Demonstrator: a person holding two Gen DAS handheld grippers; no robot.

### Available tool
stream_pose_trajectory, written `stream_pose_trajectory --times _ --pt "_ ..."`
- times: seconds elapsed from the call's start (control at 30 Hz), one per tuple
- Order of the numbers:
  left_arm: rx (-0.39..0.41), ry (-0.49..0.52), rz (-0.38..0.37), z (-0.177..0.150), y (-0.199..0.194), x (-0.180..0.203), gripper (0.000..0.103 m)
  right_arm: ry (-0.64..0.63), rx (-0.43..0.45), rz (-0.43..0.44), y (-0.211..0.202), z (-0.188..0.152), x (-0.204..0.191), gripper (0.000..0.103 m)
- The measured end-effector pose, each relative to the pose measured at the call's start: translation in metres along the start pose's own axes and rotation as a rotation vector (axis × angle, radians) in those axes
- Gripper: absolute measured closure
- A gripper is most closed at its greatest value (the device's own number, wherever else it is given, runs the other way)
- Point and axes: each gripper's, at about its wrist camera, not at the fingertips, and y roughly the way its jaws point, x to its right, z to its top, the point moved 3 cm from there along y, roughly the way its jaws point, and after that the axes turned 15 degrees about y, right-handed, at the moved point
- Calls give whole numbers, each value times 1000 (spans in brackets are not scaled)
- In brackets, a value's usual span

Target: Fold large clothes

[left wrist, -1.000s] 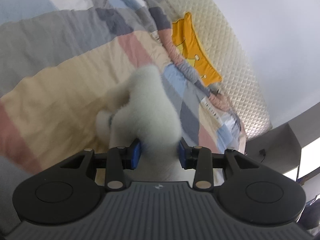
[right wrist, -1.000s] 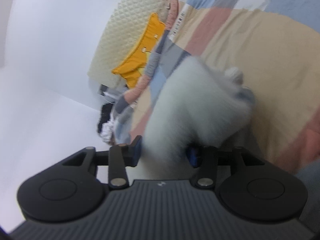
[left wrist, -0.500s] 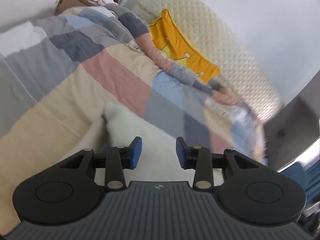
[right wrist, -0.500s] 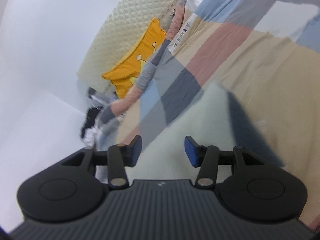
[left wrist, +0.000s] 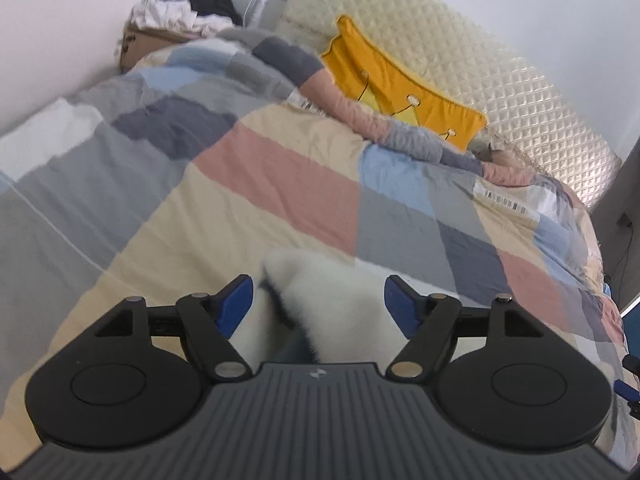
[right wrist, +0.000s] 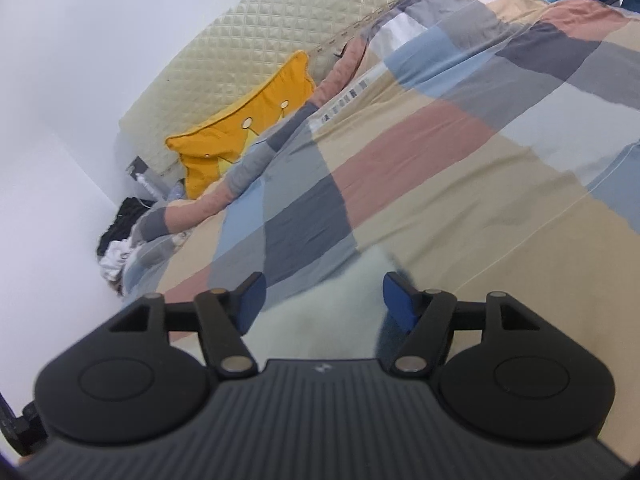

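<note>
I angle both grippers downward over the bed; my left gripper (left wrist: 318, 300) is opening, its pads clear of the white fleece (left wrist: 336, 292) lying between them; my right gripper (right wrist: 324, 300) is opening likewise over the fleece (right wrist: 320, 320); it rests on a patchwork quilt (left wrist: 240, 184); a yellow cushion (left wrist: 400, 92) leans against the headboard (left wrist: 500, 64) beyond.

The fluffy white fleece garment (left wrist: 340, 300) is blurred, and its near part is hidden behind the left gripper (left wrist: 318, 300) body. In the right wrist view it (right wrist: 320, 312) is a pale smear, cut off likewise. Beyond the yellow cushion (left wrist: 400, 92), the heaped dark and white clothes (left wrist: 184, 8) are too small to identify.
</note>
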Motion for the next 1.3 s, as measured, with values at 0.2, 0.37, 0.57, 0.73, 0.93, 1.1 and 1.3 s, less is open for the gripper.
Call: stream_pose_trajectory --times 0.2,0.37,0.57,0.73,0.93,1.1,1.3 --pt "-5 23 17 -4 10 -8 25 19 35 -106 8 10 21 33" --pt "-14 6 -44 -10 18 -5 25 123 -79 -43 26 3 34 33" --pt "-14 -16 -80 -14 27 -6 40 93 -127 -12 33 -12 29 49" --pt "-3 1 -94 -13 28 0 73 36 -108 6 28 -13 18 72" --pt "64 -37 -101 -3 13 -1 84 -18 -54 65 16 -10 5 80" --pt "127 -36 -105 17 2 3 84 -17 -5 116 14 0 -7 80" --pt "90 7 -71 36 26 9 84 -91 20 72 30 9 -21 80"
